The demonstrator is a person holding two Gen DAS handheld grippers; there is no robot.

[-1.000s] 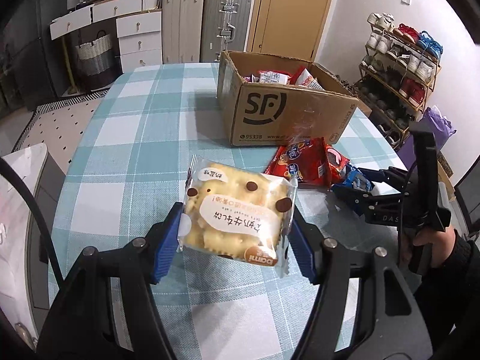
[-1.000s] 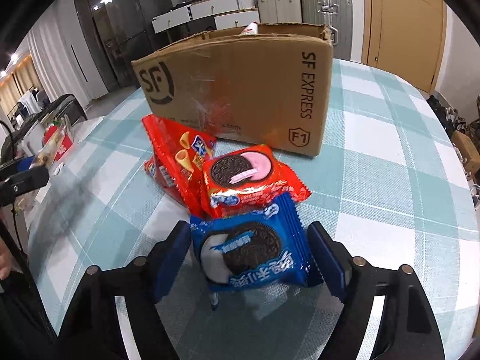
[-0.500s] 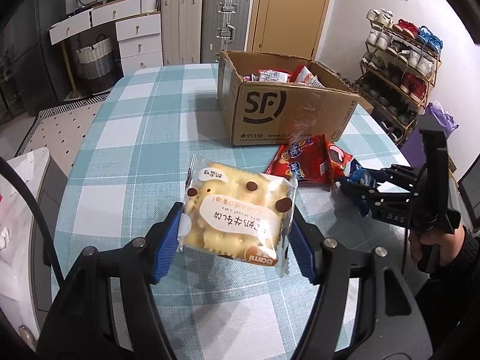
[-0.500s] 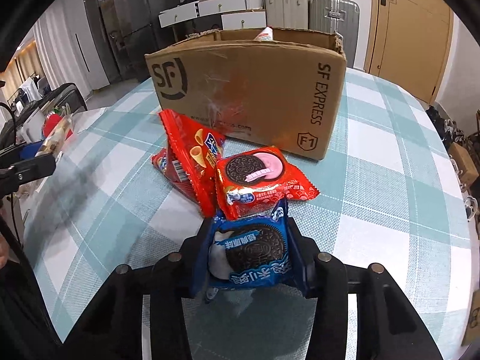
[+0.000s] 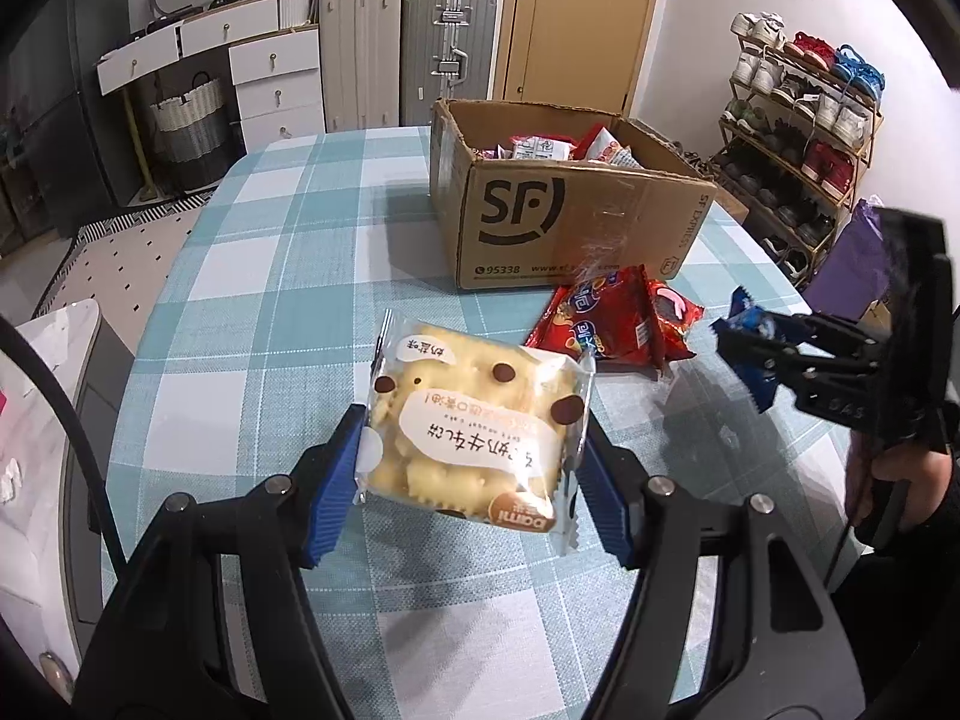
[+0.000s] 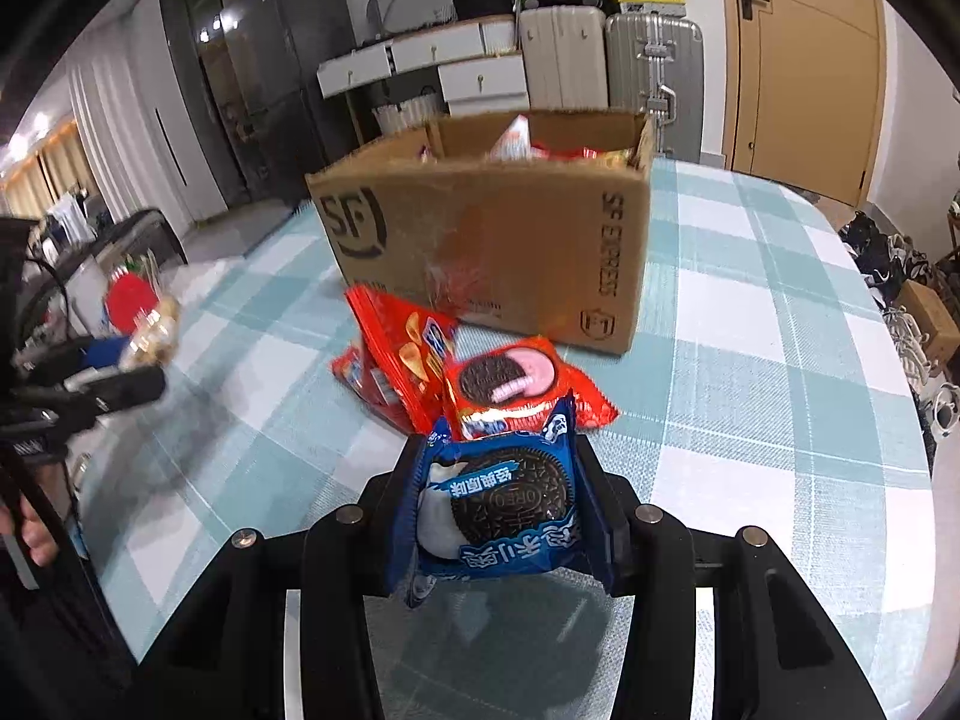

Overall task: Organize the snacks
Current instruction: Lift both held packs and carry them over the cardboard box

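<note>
My left gripper (image 5: 471, 483) is shut on a clear pack of yellow biscuits (image 5: 474, 432) and holds it above the checked table (image 5: 270, 312). My right gripper (image 6: 501, 501) is shut on a blue Oreo pack (image 6: 501, 504), lifted off the table; it also shows at the right of the left wrist view (image 5: 750, 354). An open SF cardboard box (image 5: 570, 210) with several snack packs inside stands beyond. A red chips bag (image 6: 399, 360) and a red Oreo pack (image 6: 510, 384) lie in front of the box.
Suitcases (image 5: 447, 54) and white drawers (image 5: 270, 78) stand behind the table. A shoe rack (image 5: 798, 132) is at the right. The table edge curves near on the left, with a white surface (image 5: 42, 420) beside it.
My right gripper closed on the blue Oreo pack and lifted it off the table. My left gripper kept holding the biscuit pack and rose slightly.
</note>
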